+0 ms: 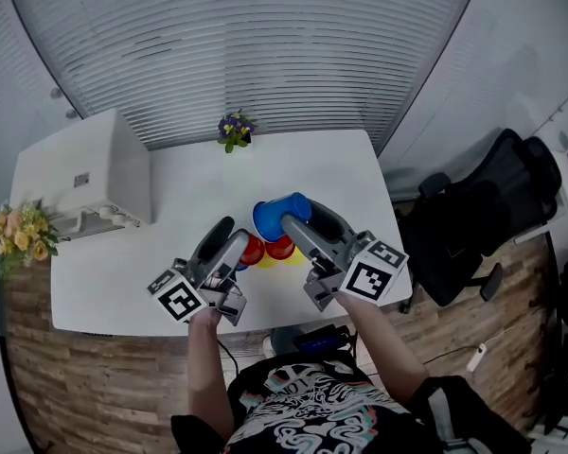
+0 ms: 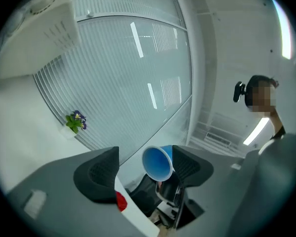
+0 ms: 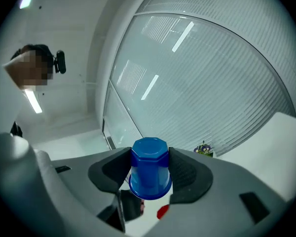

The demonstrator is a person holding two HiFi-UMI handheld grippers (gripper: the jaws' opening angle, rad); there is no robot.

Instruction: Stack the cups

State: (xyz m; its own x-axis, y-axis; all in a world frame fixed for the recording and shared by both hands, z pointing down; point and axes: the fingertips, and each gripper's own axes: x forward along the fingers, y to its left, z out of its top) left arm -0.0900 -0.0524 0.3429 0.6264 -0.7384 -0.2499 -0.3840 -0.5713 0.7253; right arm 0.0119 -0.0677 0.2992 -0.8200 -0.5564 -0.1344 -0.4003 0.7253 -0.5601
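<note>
**A:** Head view. Right gripper (image 1: 296, 223) carries a blue plastic cup (image 1: 276, 214), tilted, over the white tabletop (image 1: 123, 282). Red plastic cups (image 1: 280, 249) and yellow plastic cups (image 1: 266, 262) sit just below it.

**B:** Left gripper (image 1: 230, 239)?

**A:** Near the red plastic cups, apart from the blue one.

**B:** Left gripper view?

**A:** Fingers (image 2: 96, 174) spread, nothing pinched. The blue plastic cup's open mouth shows beyond them, close to one finger.

**B:** Right gripper view?

**A:** Fingers (image 3: 187, 174) clamped on the blue plastic cup's sides, with its octagonal base pointing away from the camera.
</note>
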